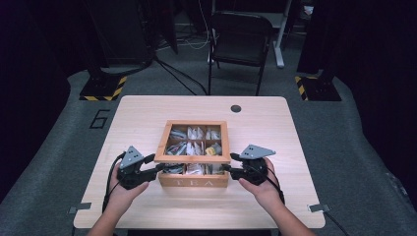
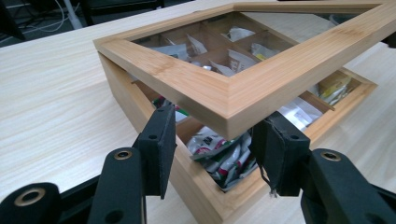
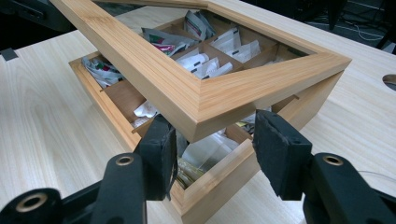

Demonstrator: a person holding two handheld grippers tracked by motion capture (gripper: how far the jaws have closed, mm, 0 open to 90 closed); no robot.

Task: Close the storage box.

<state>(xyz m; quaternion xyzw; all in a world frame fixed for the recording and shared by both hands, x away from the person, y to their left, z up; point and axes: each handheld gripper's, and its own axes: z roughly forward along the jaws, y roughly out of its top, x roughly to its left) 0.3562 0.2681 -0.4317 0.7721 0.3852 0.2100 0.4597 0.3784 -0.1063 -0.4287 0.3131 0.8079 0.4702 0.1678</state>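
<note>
A wooden tea box [image 1: 194,181] marked TEA stands in the middle of the table. Its window lid [image 1: 193,158] is raised at the front, so a gap shows over the front compartments. My left gripper [image 1: 158,167] is at the lid's front left corner and my right gripper [image 1: 227,168] at its front right corner. In the left gripper view the lid corner [image 2: 229,109] sits over and between the spread jaws of the open gripper [image 2: 217,140], with tea sachets [image 2: 224,158] below. The right gripper view shows the same: the lid corner [image 3: 201,119] sits above the open gripper [image 3: 212,140].
The light wood table [image 1: 142,118] has a round cable hole [image 1: 236,108] behind the box. A black folding chair [image 1: 240,37] stands beyond the far edge. Stand bases with yellow-black tape [image 1: 103,88] flank it on the grey floor.
</note>
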